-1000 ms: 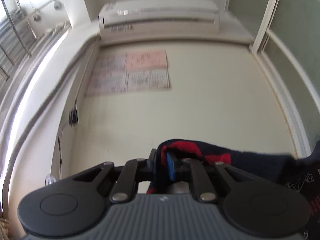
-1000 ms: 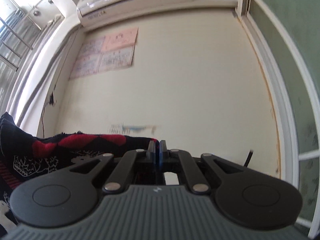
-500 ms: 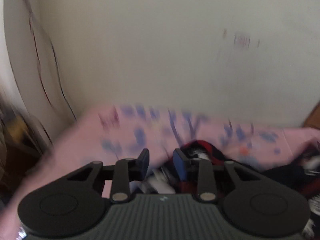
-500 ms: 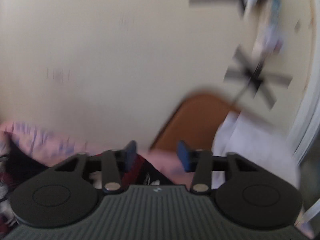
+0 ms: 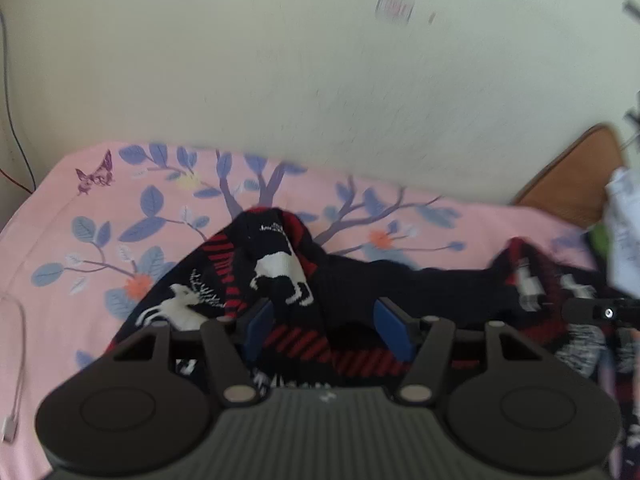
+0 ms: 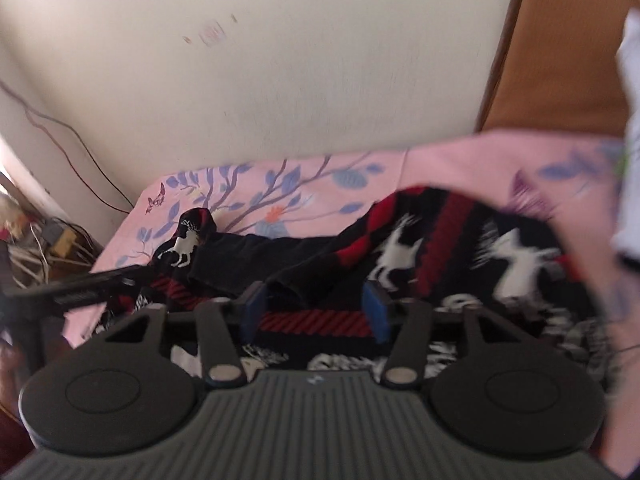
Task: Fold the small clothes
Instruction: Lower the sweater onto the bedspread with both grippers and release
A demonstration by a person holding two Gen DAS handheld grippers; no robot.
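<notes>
A dark knitted sweater (image 5: 360, 284) with red stripes and white reindeer lies rumpled on a pink flowered bed sheet (image 5: 120, 216). It also shows in the right wrist view (image 6: 400, 256). My left gripper (image 5: 326, 328) is open just above the sweater's near edge, holding nothing. My right gripper (image 6: 314, 312) is open over the sweater's red striped hem, also empty. The left gripper's body shows at the left of the right wrist view (image 6: 80, 280). The right gripper's tip shows at the right edge of the left wrist view (image 5: 600, 312).
A cream wall (image 5: 320, 80) rises right behind the bed. A brown wooden headboard (image 6: 560, 60) and white cloth (image 5: 624, 232) stand at the right. Cables (image 6: 52, 248) lie on the floor left of the bed. A white cable (image 5: 16, 368) lies on the sheet's left.
Both grippers held the sweater up high, shut on it. They swung down to the bed and opened. The sweater now lies on the sheet.
</notes>
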